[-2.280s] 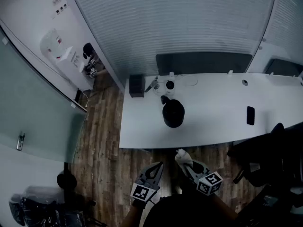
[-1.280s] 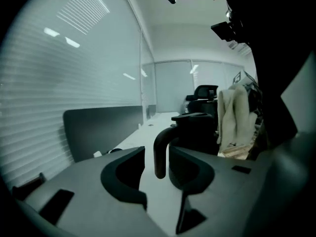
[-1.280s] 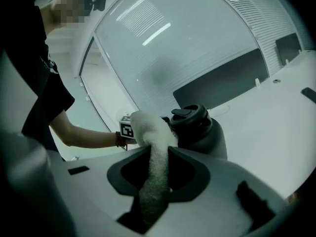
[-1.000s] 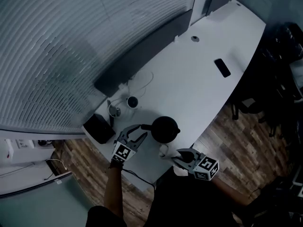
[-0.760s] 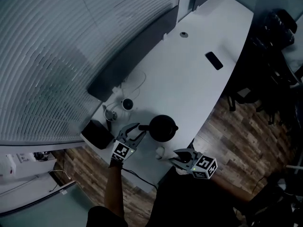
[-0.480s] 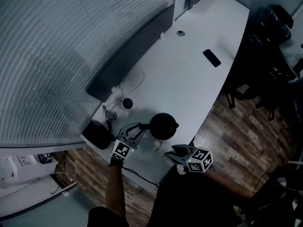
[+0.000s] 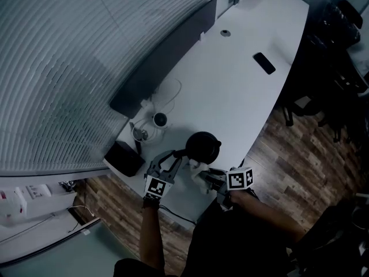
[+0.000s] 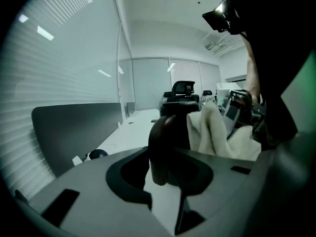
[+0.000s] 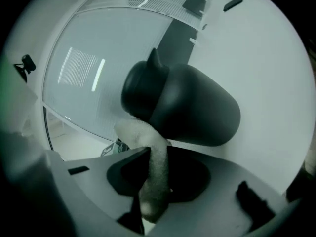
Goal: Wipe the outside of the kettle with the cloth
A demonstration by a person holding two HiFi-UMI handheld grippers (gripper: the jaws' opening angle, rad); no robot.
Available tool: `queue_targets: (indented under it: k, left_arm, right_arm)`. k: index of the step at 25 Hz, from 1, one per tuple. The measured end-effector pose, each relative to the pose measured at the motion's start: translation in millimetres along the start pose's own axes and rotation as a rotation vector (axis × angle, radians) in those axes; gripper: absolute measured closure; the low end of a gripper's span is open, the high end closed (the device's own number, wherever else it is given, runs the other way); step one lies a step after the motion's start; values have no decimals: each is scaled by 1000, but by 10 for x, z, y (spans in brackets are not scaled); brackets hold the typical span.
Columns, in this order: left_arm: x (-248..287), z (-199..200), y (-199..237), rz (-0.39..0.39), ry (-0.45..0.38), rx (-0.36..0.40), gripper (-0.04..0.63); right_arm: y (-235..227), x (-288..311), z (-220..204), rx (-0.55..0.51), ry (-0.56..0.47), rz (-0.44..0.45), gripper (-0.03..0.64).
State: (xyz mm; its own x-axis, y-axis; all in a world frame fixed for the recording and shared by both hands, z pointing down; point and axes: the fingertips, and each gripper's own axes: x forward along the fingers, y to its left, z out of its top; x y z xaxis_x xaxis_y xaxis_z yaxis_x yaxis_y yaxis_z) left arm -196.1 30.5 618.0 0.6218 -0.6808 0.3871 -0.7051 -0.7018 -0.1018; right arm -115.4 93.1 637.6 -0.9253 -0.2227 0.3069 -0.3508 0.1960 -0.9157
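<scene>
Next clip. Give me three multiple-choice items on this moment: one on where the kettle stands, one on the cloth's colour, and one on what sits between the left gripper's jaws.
1. Where does the kettle stand?
A) on the wooden floor
B) on the white table, near the person's edge
C) on a chair

2. What colour is the cloth?
A) white
B) red
C) black

3. What is between the jaws of the left gripper?
A) nothing
B) the cloth
C) the kettle's handle

Answers:
1 B: the head view shows the kettle on the tabletop, close to both grippers.
2 A: the cloth pinched in the right gripper shows white against the black kettle.
3 C: the left gripper view shows the dark handle standing between its jaws, which are closed on it.
</scene>
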Motion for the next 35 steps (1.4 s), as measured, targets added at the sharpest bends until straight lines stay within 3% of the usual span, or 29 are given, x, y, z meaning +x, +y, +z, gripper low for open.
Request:
queue_targets:
  k: [8, 11, 15, 20, 24, 28, 35]
  left_arm:
    - [-19, 3, -5, 43, -8, -59, 477]
    - [-51, -8, -26, 79, -32, -125, 479]
    - [-60, -41, -56, 117, -19, -177, 479]
    - [-55, -12, -62, 125, -36, -166, 479]
    - [-79, -28, -64, 138, -28, -171, 479]
    - [-59, -13, -54, 152, -30, -180, 479]
    - [-43, -27, -52, 167, -15, -201, 479]
  right_arm:
    - [-884, 160, -332, 211, 128, -214, 531]
    - [-1081, 182, -405, 225, 170, -250, 531]
    - [-833, 120, -317, 131, 163, -148, 531]
    - [-130, -122, -68, 25, 108, 16, 531]
    - [4, -174, 36, -23, 93, 90, 531]
    - [-235, -99, -58, -35, 143, 52, 531]
    - [-926, 80, -268, 72, 203, -114, 531]
